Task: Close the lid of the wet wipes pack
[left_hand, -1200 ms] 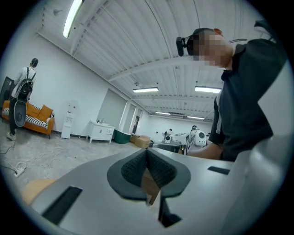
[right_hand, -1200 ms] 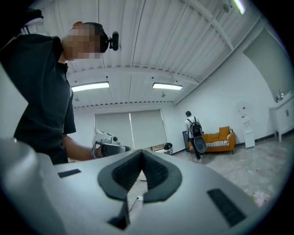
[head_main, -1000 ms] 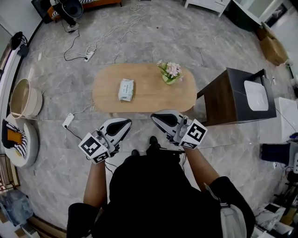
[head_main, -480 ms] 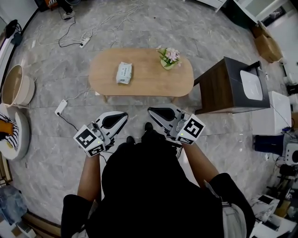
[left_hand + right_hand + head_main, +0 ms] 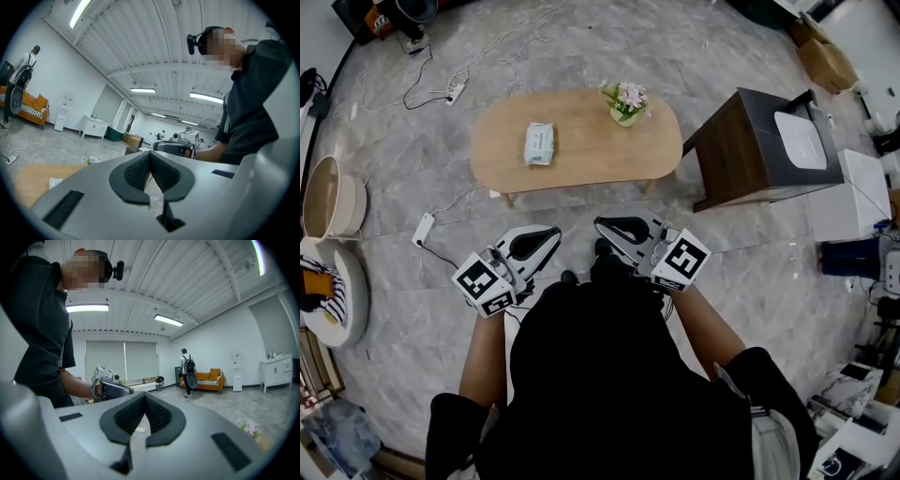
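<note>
Flat on the left half of the wooden table (image 5: 609, 155): the wet wipes pack (image 5: 540, 143). Well apart from both grippers, on the far side of a strip of floor, with the near edge of the table in between.

Long side of the pack running from near to far, tipped only a tiny bit. One short end facing the person.

Left gripper (image 5: 546, 236) held low, close to the body, almost straight in line with the pack. So closer to it than the right gripper (image 5: 609, 225). From the left jaws: pack straight ahead, far off. From the right jaws: ahead and away to the left. Any reach for it, then, a long way forward over the near table edge.

Both pairs of jaws clenched. Dark pads pressed tip to tip in each gripper view, with nothing pinched between them.

A small, pale, soft-looking pack, white with a blue-green patch on top. Much too small here to make out the lid, so cannot tell if flipped up or pressed down. Fits both a lid waiting for a push and a lid flat and shut.

Also on the table, far and to the right: a little pot of pink flowers (image 5: 624, 101). Right of the table: a dark side table (image 5: 750, 150)
</note>
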`<state>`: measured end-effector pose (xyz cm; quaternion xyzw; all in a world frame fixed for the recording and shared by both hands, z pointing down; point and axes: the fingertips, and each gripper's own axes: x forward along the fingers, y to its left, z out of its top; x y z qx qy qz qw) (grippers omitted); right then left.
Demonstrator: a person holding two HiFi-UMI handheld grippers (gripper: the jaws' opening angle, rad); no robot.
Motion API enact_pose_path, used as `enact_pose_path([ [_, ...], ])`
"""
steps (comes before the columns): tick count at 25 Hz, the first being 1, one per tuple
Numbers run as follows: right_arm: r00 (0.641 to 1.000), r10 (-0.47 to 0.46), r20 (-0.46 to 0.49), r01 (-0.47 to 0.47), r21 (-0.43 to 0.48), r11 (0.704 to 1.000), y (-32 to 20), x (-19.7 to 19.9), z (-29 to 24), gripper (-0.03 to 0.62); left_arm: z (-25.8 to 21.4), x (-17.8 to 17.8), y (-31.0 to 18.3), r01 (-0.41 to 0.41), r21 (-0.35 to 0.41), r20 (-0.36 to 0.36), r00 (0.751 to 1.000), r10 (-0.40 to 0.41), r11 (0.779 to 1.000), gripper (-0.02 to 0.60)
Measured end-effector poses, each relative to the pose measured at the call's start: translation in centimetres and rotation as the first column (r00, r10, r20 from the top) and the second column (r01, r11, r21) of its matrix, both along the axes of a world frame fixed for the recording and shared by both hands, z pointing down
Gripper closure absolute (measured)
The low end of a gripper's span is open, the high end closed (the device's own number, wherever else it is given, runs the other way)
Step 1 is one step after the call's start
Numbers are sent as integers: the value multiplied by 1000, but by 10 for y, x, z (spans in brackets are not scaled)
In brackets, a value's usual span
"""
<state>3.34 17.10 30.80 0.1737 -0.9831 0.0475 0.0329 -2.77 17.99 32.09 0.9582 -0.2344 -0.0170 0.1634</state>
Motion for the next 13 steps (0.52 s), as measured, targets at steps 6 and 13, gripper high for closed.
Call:
enact_pose_path([
  [6,998,69,3,-69,0,998,6,20,6,585,3,17,-1,-67,7,23,997,67,998,566],
  [13,992,126,16,-125,-12,992,6,25,12,585,7,20,-6,-92,26,51,995,91,995,566],
])
